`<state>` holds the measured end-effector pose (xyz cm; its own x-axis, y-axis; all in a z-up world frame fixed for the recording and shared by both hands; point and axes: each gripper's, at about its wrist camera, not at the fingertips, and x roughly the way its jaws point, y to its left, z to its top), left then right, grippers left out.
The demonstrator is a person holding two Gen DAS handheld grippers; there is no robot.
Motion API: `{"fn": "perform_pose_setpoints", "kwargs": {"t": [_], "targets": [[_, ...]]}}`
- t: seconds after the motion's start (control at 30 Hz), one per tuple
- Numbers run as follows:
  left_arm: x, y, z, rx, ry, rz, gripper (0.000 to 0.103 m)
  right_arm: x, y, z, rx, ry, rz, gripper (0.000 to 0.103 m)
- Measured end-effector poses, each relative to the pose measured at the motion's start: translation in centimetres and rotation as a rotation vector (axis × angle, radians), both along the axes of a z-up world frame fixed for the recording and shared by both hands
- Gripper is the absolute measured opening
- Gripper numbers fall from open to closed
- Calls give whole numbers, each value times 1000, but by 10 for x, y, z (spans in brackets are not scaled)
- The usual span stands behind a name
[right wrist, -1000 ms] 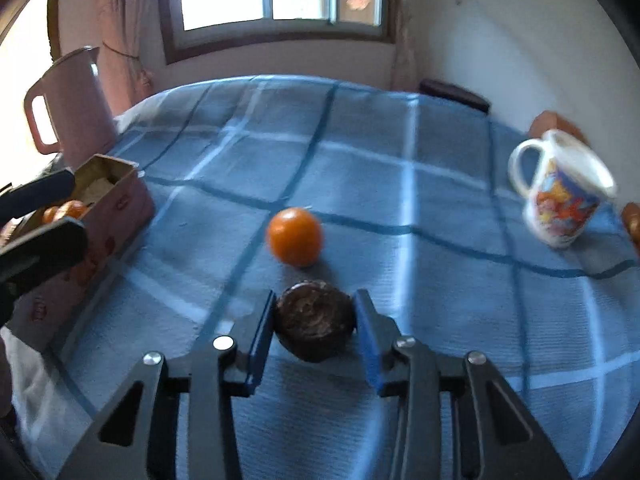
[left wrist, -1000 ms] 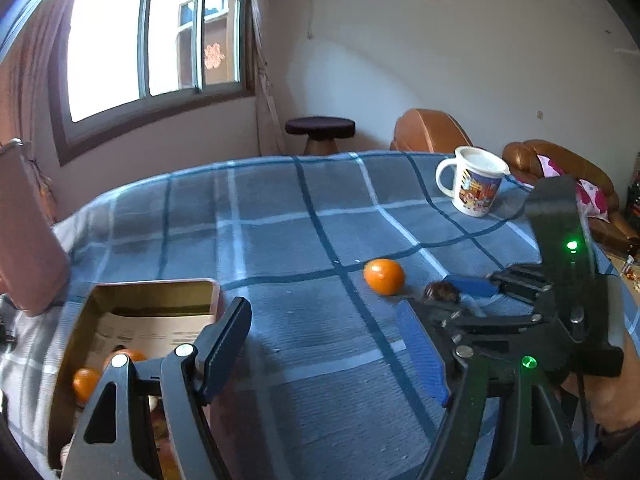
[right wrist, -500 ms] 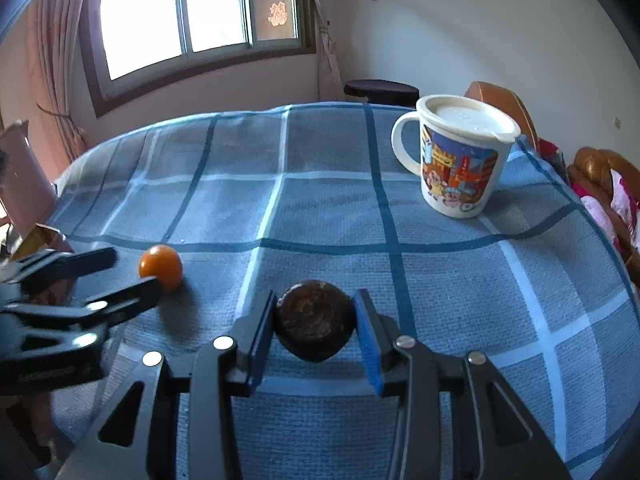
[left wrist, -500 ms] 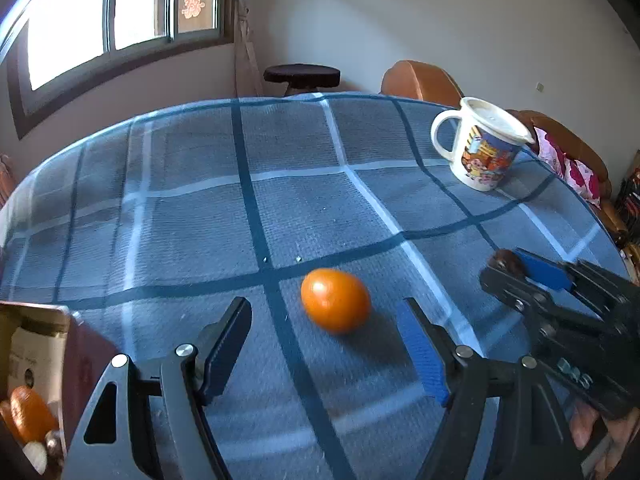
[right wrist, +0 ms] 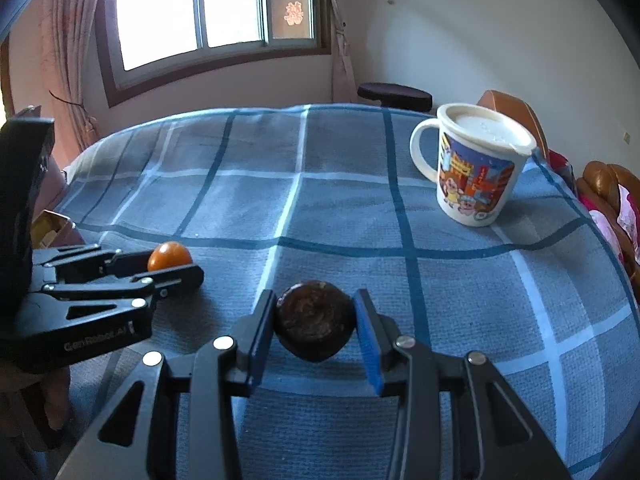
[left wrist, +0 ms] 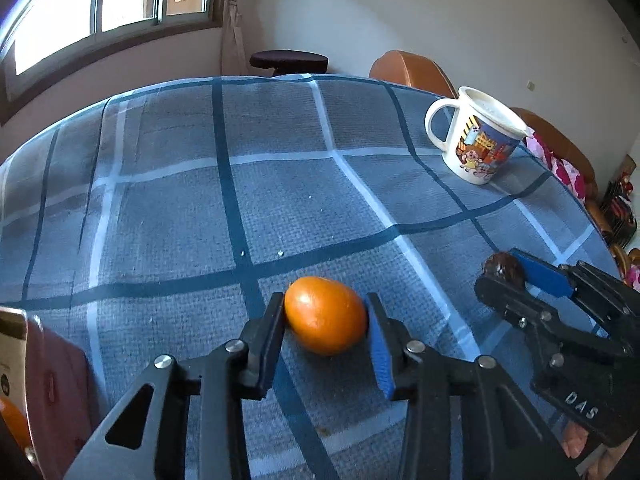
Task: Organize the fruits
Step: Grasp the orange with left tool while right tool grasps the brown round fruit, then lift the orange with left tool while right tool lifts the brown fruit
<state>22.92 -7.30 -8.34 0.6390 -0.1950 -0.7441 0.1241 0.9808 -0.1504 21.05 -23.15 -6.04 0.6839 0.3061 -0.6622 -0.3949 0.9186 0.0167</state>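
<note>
An orange point(left wrist: 325, 314) lies on the blue checked tablecloth point(left wrist: 280, 184). My left gripper point(left wrist: 325, 317) has its jaws closing on it, and both pads touch its sides. From the right wrist view the same orange point(right wrist: 169, 255) shows between the left gripper's point(right wrist: 172, 267) fingers. My right gripper point(right wrist: 315, 320) is shut on a dark brown wrinkled round fruit point(right wrist: 315, 326), close above the cloth. In the left wrist view, the right gripper point(left wrist: 500, 272) and its dark fruit point(left wrist: 502, 268) are to the right of the orange.
A reddish box point(left wrist: 48, 364) stands at the near left edge with another orange point(left wrist: 14, 420) inside. A white cartoon mug point(left wrist: 476, 140) with a lid stands at the far right. Beyond the table are a dark stool point(left wrist: 288, 58) and brown seats point(left wrist: 412, 70).
The left gripper swung right from the box to the orange, came down around it and closed its jaws on it. The right gripper kept its hold on the dark fruit and turned rightward.
</note>
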Motion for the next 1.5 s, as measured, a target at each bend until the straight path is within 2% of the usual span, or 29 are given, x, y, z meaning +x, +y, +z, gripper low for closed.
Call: {"fn": "perform_pose_setpoints", "kwargs": {"t": [0.2,0.43,0.9,1.5], "targets": [[-11,-1,6,7,-46,11,41,-7,0,5,19,-37,30,42],[-20,-4,15,38,-117,23,41,-13,7,7,-8,-72,48,42],[-34,2,23,14,-183,55,41,-28,7,15,5,-163,65,42],[-56,-5,34,87,-302,75,41,-42,2,23,43,-244,75,42]]}}
